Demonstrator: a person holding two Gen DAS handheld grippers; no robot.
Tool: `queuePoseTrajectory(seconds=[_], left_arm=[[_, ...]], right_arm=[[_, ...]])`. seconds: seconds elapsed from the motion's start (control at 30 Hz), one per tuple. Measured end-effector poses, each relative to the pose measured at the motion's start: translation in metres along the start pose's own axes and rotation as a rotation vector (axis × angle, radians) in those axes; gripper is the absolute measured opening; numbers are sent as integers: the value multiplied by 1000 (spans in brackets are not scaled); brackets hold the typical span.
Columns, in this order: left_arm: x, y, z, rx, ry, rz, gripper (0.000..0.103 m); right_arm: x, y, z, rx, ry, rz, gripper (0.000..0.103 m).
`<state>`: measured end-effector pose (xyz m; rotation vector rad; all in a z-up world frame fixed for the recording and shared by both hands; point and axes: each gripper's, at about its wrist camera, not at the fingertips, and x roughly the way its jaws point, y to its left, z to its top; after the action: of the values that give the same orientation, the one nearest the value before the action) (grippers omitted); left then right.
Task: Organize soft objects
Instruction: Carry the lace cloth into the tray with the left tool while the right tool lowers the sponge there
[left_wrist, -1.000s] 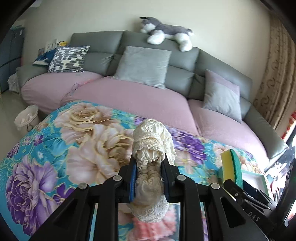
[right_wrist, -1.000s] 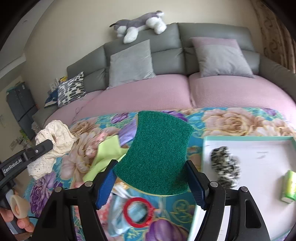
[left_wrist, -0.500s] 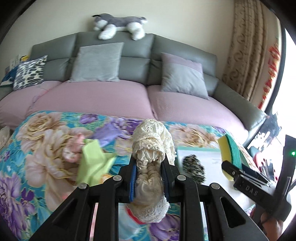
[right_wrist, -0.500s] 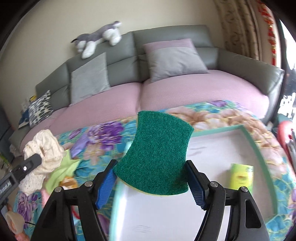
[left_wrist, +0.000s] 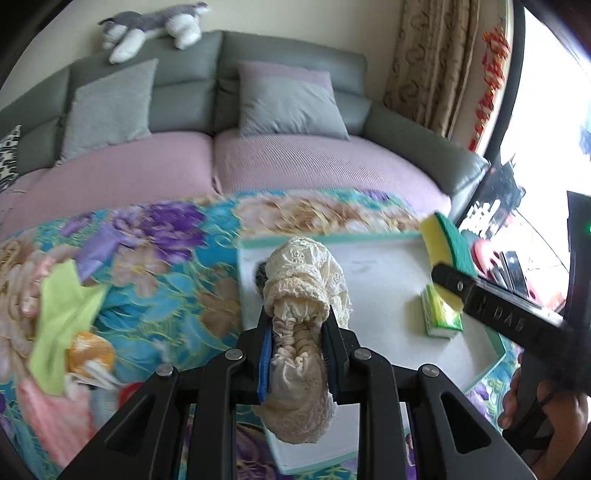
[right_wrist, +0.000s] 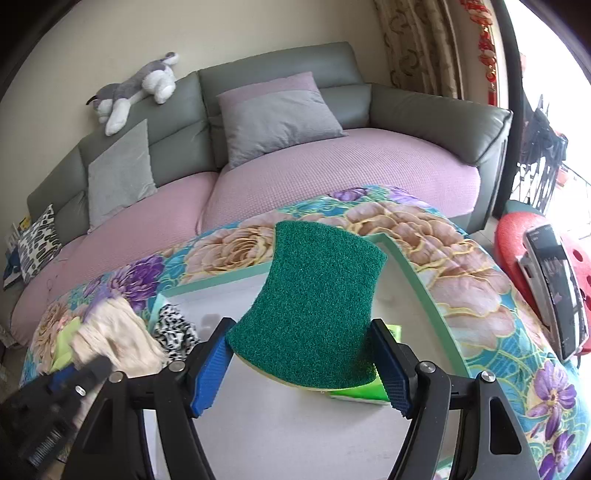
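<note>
My left gripper (left_wrist: 298, 343) is shut on a cream lace scrunchie (left_wrist: 303, 291) and holds it over the left part of a white tray with a teal rim (left_wrist: 384, 280). My right gripper (right_wrist: 300, 363) is shut on a green and yellow scouring sponge (right_wrist: 314, 317), held above the tray (right_wrist: 432, 295). The sponge also shows at the right in the left wrist view (left_wrist: 445, 245). A black-and-white scrunchie (right_wrist: 171, 326) lies in the tray's left corner. A green tissue pack (left_wrist: 441, 314) lies in the tray under the sponge.
The tray sits on a floral cloth (left_wrist: 166, 266). Left of the tray lie a lime cloth (left_wrist: 62, 314), a pink cloth (left_wrist: 55, 417) and an orange item (left_wrist: 86, 354). A grey and pink sofa (right_wrist: 332, 162) with cushions stands behind. A red stool (right_wrist: 517, 240) is at the right.
Both grippers have swung to the right with their loads and now hang over the tray. The grips are unchanged.
</note>
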<state>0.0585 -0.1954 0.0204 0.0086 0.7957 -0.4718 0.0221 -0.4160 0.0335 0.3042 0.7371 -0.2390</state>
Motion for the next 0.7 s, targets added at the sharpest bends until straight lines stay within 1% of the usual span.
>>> queuePoseTrajectory(seconds=[0.1, 0.17, 0.33, 0.47, 0.7], left_arm=[[10, -6, -4, 1, 31, -48, 25], [15, -10, -6, 6, 48, -53, 25], [32, -6, -11, -14, 82, -40, 25], [47, -1, -15, -23, 117, -15, 25], [60, 6, -17, -27, 159, 9, 26]], right_arm=[[1, -8, 0, 14, 0, -10, 75], [1, -11, -1, 20, 1, -15, 75], [7, -12, -2, 19, 7, -7, 75], [14, -7, -4, -1, 25, -9, 75], [23, -3, -7, -19, 46, -25, 75]])
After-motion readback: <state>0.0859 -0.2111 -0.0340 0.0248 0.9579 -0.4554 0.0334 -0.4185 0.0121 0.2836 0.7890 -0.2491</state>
